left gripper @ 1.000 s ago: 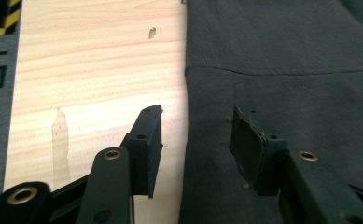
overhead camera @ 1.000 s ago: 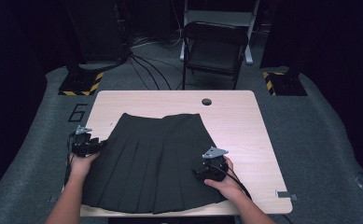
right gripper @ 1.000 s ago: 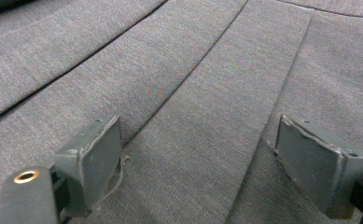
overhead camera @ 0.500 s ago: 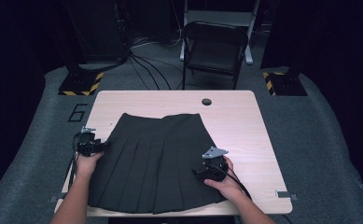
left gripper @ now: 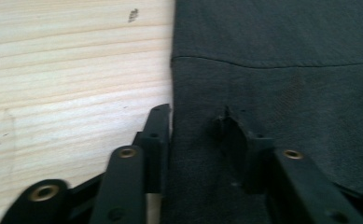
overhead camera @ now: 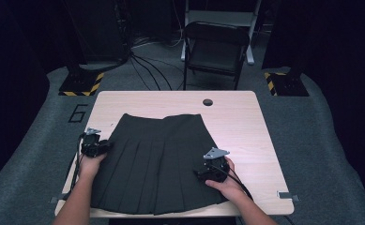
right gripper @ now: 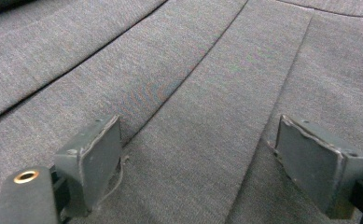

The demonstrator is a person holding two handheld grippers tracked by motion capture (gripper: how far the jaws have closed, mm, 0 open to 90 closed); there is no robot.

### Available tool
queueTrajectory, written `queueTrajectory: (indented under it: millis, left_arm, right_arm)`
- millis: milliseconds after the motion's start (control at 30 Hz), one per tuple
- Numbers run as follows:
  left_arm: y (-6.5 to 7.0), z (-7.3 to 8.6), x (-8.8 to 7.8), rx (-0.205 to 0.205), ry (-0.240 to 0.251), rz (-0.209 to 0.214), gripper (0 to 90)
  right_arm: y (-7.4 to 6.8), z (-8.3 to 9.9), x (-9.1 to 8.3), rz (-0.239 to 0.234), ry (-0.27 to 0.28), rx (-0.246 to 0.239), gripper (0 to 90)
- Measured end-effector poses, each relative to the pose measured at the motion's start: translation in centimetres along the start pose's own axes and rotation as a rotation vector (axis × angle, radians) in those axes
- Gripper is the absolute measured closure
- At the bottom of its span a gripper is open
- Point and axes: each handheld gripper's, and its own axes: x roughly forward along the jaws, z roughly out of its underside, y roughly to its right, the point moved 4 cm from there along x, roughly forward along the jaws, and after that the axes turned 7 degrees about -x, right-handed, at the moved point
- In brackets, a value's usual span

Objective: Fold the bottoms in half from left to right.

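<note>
- A dark pleated skirt point(overhead camera: 159, 164) lay flat on the pale wooden table point(overhead camera: 246, 126), its waistband toward the far edge and its hem near the person's side.
- The left gripper point(overhead camera: 95, 145) sat at the skirt's left edge; in the left gripper view point(left gripper: 193, 140) its jaws had just been closing, with the skirt's edge between them, one jaw on bare wood and the other on the cloth. Whether the pads pressed the fabric could not be told.
- The right gripper point(overhead camera: 213, 166) rested on the skirt's right part; in the right gripper view point(right gripper: 198, 163) its jaws stood wide apart over the pleats, holding nothing.
- The only readable writing was a "6" point(overhead camera: 78, 113) marked on the grey floor point(overhead camera: 311, 140) beside the table's far left corner.
- A black folding chair point(overhead camera: 216, 51) stood beyond the table.
</note>
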Motion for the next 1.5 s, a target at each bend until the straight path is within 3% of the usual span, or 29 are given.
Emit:
queueTrajectory:
  millis: [167,300,500,700,967,1133,1433,1500]
  left_arm:
    - [0.1,0.0,0.0,-0.012,0.015,-0.002,73.8]
    - [0.4,-0.1,0.1,0.009,0.021,-0.020,78.7]
    - [0.5,-0.3,-0.2,0.000,0.024,-0.016,81.3]
    - [0.9,-0.8,-1.0,0.025,0.043,-0.006,81.8]
    - [2.7,-2.2,-2.9,0.056,0.063,0.039,81.9]
    - [3.8,-2.9,-3.9,0.073,0.031,0.066,81.9]
    - [6.1,-3.9,-5.0,0.136,0.038,0.102,81.8]
    - [6.6,-3.9,-5.1,0.126,0.026,0.120,81.7]
  right_arm:
    - [0.0,0.0,0.0,0.000,0.000,0.000,14.4]
    - [0.0,0.0,0.0,0.000,0.000,0.000,14.4]
    - [0.0,0.0,0.0,-0.002,0.001,0.003,14.4]
    - [0.0,0.0,0.0,-0.003,0.001,0.000,14.4]
    - [0.0,0.0,0.0,-0.003,0.001,0.001,14.4]
    - [0.0,0.0,0.0,-0.003,0.001,0.001,14.3]
    - [0.0,0.0,0.0,-0.003,0.002,0.000,14.3]
    - [0.0,0.0,0.0,-0.003,0.002,0.000,14.4]
